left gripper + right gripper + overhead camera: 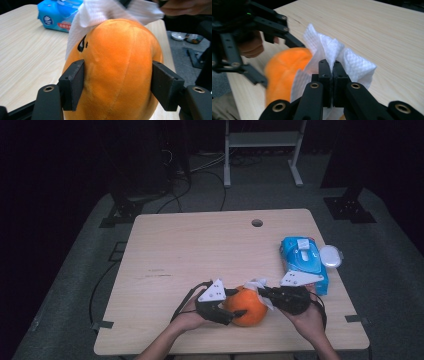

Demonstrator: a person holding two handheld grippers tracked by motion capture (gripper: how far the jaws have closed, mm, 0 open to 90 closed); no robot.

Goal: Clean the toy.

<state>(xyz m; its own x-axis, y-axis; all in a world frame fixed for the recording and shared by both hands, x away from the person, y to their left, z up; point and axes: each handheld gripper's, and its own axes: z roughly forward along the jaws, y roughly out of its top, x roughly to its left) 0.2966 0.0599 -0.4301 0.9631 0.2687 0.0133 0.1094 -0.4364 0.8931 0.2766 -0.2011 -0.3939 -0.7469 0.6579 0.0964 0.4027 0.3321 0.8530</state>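
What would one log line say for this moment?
left gripper: shut on orange plush toy | right gripper: shut on white wipe, against toy

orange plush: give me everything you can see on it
The orange plush is a rounded, soft toy with short fuzzy fabric, stitched seams running down it and a small black printed mark near the top. It sits on the wooden table, near the front edge. The left gripper clamps its sides, pads pressed into the fabric. A white wipe, pinched in the right gripper, drapes over its top. A blue wipes pack lies behind it, apart.
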